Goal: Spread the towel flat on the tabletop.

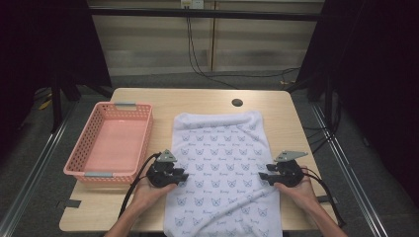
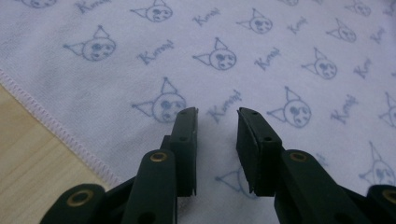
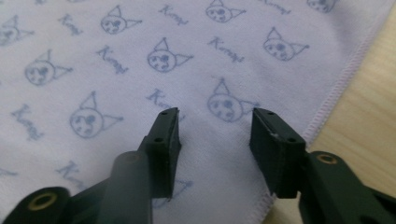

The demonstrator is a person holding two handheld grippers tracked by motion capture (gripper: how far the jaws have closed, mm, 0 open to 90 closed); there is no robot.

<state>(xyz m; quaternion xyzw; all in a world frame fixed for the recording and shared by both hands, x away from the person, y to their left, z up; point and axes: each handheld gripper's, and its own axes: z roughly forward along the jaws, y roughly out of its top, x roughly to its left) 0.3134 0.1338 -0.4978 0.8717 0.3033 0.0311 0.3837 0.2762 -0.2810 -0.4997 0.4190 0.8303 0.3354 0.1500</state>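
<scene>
Fingers (image 1: 184, 174) of the left gripper (image 1: 167, 172), in the high view, pointing inward from the left long edge of the cloth (image 1: 225, 163); fingers (image 1: 263, 177) of the right gripper (image 1: 287, 172) pointing inward from the right long edge, straight across. Cloth spread flat on the tabletop (image 1: 197, 98), long axis running away from the person, near end hanging over the front edge. Both grippers roughly level with each other along that axis, each hand equally close to its own edge. Pink basket (image 1: 109, 143) outward of the left fingers, well apart from the right ones.

Left gripper view: fingers (image 2: 186, 140) parted, nothing clamped between them, cloth (image 2: 261, 60) lying under and ahead of the tips. Stitched hem (image 2: 56, 128) just to the left of the fingers, bare tabletop (image 2: 28, 158) beyond it. Contact with the cloth impossible to tell.

Right gripper view: fingers (image 3: 275, 144) released too, gap a little wider, cloth (image 3: 140, 56) below and ahead. Hem (image 3: 336, 88) just to the right of the fingers, tabletop (image 3: 369, 107) past it.

Likely next: pinching each side edge, then folding across or along the long axis. Needs the tips back out to the hem, since both pairs sit inward of it now.
</scene>
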